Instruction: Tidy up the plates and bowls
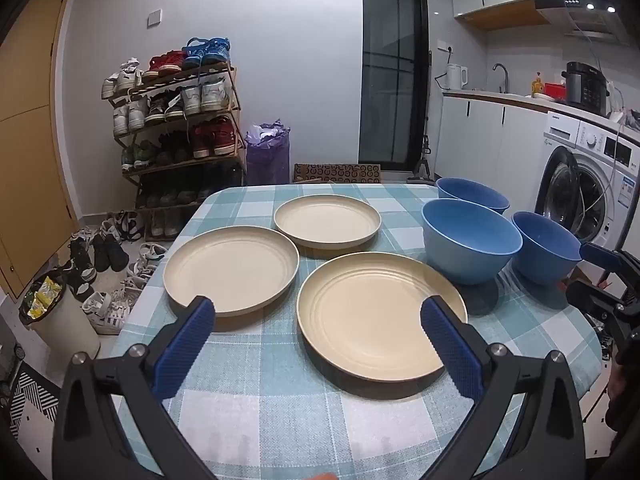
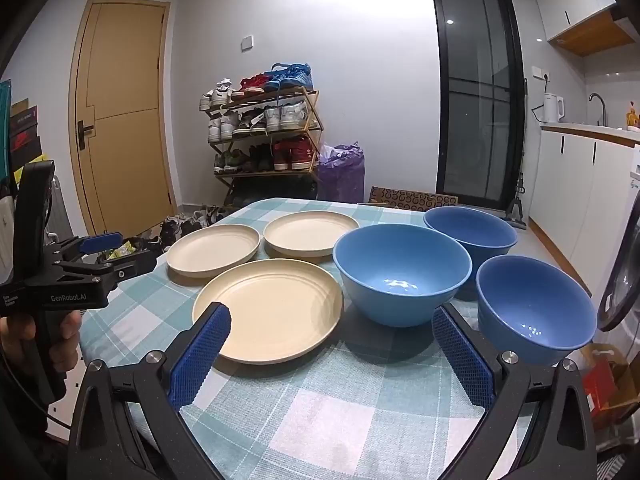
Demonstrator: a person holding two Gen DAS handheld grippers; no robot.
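Three cream plates lie apart on the checked tablecloth: a near plate point(image 1: 376, 316) point(image 2: 272, 310), a left plate point(image 1: 232, 268) point(image 2: 214, 250) and a far plate point(image 1: 327, 220) point(image 2: 310, 232). Three blue bowls stand upright to their right: a middle bowl point(image 1: 470, 238) point(image 2: 402, 272), a far bowl point(image 1: 472, 196) point(image 2: 470, 232) and a right bowl point(image 1: 546, 246) point(image 2: 534, 306). My left gripper point(image 1: 318, 316) is open and empty above the table's near edge, before the near plate. My right gripper point(image 2: 332, 324) is open and empty, between the near plate and the middle bowl.
The table point(image 1: 280, 400) has a teal and white checked cloth. A shoe rack point(image 1: 176, 120) and a purple bag point(image 1: 267, 156) stand beyond it. A bin point(image 1: 56, 312) and shoes lie on the floor at left. A washing machine point(image 1: 592, 184) and counter are at right.
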